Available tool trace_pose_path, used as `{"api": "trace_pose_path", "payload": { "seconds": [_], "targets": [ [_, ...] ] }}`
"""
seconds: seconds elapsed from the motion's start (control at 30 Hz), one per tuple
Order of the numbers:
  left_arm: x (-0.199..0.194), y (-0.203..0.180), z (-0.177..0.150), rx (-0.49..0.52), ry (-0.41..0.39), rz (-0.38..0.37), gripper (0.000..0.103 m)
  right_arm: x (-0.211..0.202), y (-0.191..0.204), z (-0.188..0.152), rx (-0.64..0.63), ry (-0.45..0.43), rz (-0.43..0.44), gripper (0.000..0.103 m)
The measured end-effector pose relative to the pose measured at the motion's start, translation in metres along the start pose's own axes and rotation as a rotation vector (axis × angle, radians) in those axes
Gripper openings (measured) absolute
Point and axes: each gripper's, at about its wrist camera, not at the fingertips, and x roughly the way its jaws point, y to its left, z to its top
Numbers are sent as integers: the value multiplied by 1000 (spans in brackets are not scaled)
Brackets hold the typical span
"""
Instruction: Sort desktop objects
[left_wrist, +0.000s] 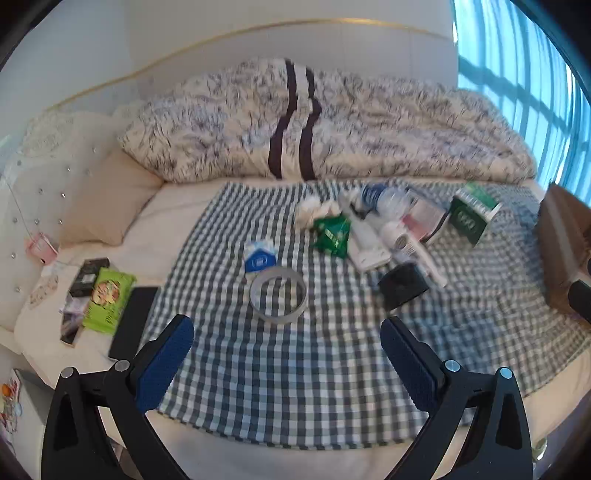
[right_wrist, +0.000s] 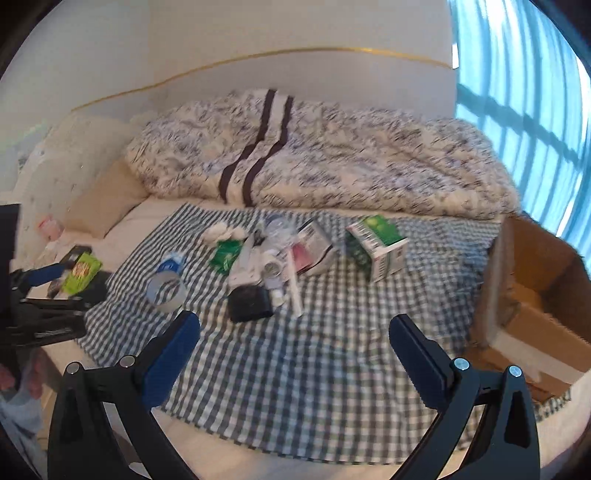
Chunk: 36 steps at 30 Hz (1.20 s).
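Note:
A pile of small things lies on a checked cloth (left_wrist: 288, 376) spread over a bed. In the left wrist view I see a clear tape roll (left_wrist: 278, 295), a blue-and-white packet (left_wrist: 260, 258), a green sachet (left_wrist: 332, 232), a black box (left_wrist: 402, 286), white tubes (left_wrist: 369, 240) and a green-and-white carton (left_wrist: 472, 216). My left gripper (left_wrist: 286, 332) hovers open just short of the tape roll, nothing between its fingers. In the right wrist view my right gripper (right_wrist: 293, 332) is open and empty, short of the black box (right_wrist: 249, 302) and the carton (right_wrist: 376, 245).
An open cardboard box (right_wrist: 532, 295) stands at the cloth's right edge. A crumpled quilt (left_wrist: 332, 125) lies behind the pile. At the left, off the cloth, lie a green wipes pack (left_wrist: 107, 299), a dark box (left_wrist: 88, 277) and a black phone-like slab (left_wrist: 131, 325).

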Motion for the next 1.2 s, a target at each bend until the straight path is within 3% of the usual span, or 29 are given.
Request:
{"api": "trace_pose_path", "payload": {
  "seconds": [0.33,0.5,0.6,0.9,1.2],
  "targets": [
    [111,-4,-16,59,29,-6,103,108,52,-1,-139,119,28,103],
    [153,-3,-16,51,29,-3,103,152,73,-3,-257,124,-34,102],
    [172,1,-16,32,37,6,103,173,75,-5,-266,131,-36,102],
    [206,19,-17,-67,69,-45,103,200,71,-22,-245,167,-13,102],
    [224,17,-14,-74,101,-45,103,205,63,-23,-216,180,-17,103]
  ]
}}
